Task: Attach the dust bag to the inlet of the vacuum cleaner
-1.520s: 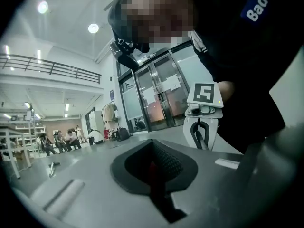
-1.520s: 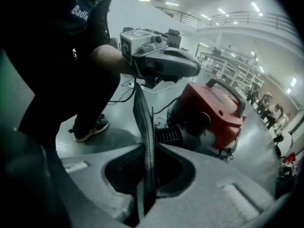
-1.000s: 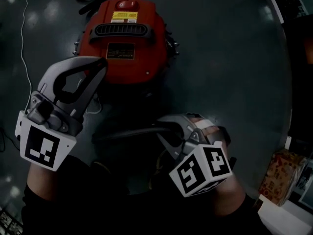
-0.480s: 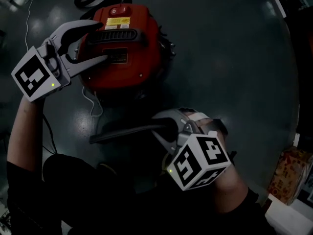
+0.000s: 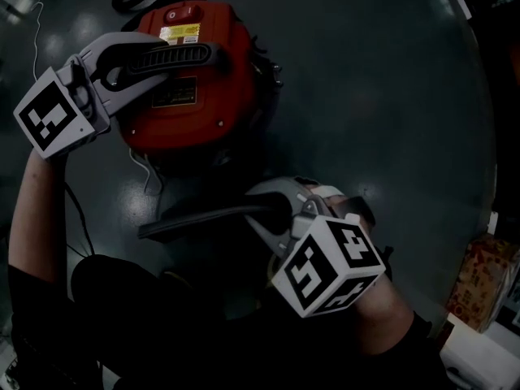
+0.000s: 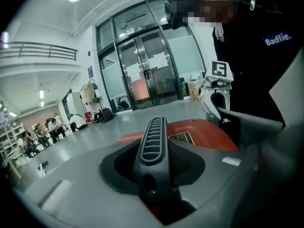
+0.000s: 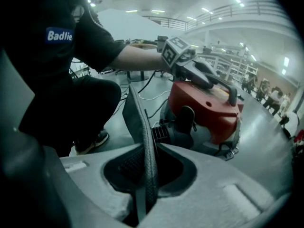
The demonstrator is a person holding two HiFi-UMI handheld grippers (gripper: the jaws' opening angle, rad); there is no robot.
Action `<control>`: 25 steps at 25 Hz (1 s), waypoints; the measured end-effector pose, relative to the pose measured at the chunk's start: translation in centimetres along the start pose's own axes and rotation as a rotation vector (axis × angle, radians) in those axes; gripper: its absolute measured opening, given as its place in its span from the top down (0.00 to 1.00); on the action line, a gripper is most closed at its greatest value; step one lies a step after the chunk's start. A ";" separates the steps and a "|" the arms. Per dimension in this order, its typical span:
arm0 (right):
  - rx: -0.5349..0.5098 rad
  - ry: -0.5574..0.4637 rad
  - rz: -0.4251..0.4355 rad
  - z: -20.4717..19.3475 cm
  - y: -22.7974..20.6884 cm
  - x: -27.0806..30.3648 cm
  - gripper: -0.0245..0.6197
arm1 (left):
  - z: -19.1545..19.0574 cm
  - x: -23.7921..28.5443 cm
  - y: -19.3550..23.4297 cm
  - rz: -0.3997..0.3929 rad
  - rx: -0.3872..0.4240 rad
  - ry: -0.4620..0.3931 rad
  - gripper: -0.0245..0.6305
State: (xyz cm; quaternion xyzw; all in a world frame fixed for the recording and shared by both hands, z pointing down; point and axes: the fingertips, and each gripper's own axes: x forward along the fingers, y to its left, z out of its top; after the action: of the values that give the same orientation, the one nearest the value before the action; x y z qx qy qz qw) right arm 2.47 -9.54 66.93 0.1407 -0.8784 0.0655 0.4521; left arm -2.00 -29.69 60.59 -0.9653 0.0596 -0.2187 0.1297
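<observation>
The left gripper [image 5: 166,62] had swung away from the person's lap and out to the top of the vacuum cleaner [image 5: 195,104], and its jaws, flung wide on the way, were closing again. The right gripper [image 5: 265,211] had hardly stirred.

The red vacuum cleaner stood on the floor [image 5: 366,96] directly under the left gripper and well ahead of the right one. The dust bag [image 7: 142,141], a dark flat thing seen edge-on, stood clamped upright between the right gripper's nearly closed jaws and stuck out beyond their tips toward the machine. The ribbed black handle [image 6: 152,146] lay lengthwise between the left jaws, with dark gaps showing on both sides, so I judged the pads were not yet pressing on it. Low on the side facing the right gripper sat a dark port [image 7: 184,119], which I took for the inlet.

To do this well, I reckoned the left jaws should finish closing squarely on the handle and pin the body still. Only then should the right gripper carry the bag's collar flat-on to the port, not edgewise.
</observation>
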 end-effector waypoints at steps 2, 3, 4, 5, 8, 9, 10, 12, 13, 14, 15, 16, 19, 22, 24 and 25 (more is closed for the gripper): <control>0.071 -0.020 0.007 -0.7 -0.1 -0.1 0.89 | -0.1 0.0 0.0 0.007 0.002 0.006 0.76; 0.096 -0.027 0.009 -0.9 -0.1 -0.1 0.89 | -0.1 0.0 0.1 0.011 0.004 0.007 0.76; 0.105 -0.028 0.005 -0.8 -0.2 -0.2 0.89 | -0.1 0.0 0.1 0.015 0.006 0.007 0.76; 0.098 -0.024 -0.003 -0.5 -0.2 -0.2 0.89 | -0.2 0.0 0.1 0.019 0.006 0.007 0.76; 0.005 0.022 -0.037 1.0 -0.3 0.0 0.89 | -0.1 0.1 0.1 0.023 0.008 -0.001 0.76; -0.023 0.041 -0.041 1.3 -0.2 0.1 0.89 | 0.0 0.1 0.1 0.023 0.011 -0.004 0.76; -0.035 0.053 -0.039 1.4 -0.2 0.3 0.89 | 0.0 0.1 0.1 0.024 0.013 -0.006 0.76; -0.008 0.054 -0.032 1.4 -0.3 0.4 0.88 | 0.0 0.2 0.1 0.028 0.010 -0.008 0.76; 0.030 0.044 -0.028 1.3 -0.4 0.4 0.88 | 0.0 0.2 0.1 0.031 0.008 -0.009 0.76; 0.081 0.027 -0.022 0.9 -0.6 0.4 0.88 | 0.0 0.1 0.1 0.034 0.007 -0.010 0.76; 0.137 0.007 -0.014 0.5 -0.7 0.4 0.88 | 0.1 0.1 0.1 0.038 0.007 -0.010 0.76; 0.192 -0.016 -0.005 0.0 -0.9 0.4 0.88 | 0.0 0.1 0.1 0.041 0.008 -0.008 0.76; 0.283 -0.069 0.013 -0.6 -1.1 0.3 0.88 | -0.2 0.1 0.1 0.045 0.007 0.003 0.76; 0.150 -0.005 -0.027 -0.1 -1.1 0.2 0.88 | -0.1 0.2 0.1 0.045 0.006 0.001 0.77; -0.006 0.066 -0.051 0.8 -0.9 0.3 0.88 | 0.0 0.2 0.1 0.045 0.007 -0.006 0.77; -0.072 0.098 -0.057 1.2 -0.8 0.4 0.87 | 0.1 0.2 0.1 0.045 0.009 -0.010 0.77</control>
State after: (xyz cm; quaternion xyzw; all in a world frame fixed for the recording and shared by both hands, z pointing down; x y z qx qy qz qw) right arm 1.58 -10.62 66.53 0.1457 -0.8527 0.0276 0.5008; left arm -1.76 -29.79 60.61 -0.9642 0.0796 -0.2111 0.1392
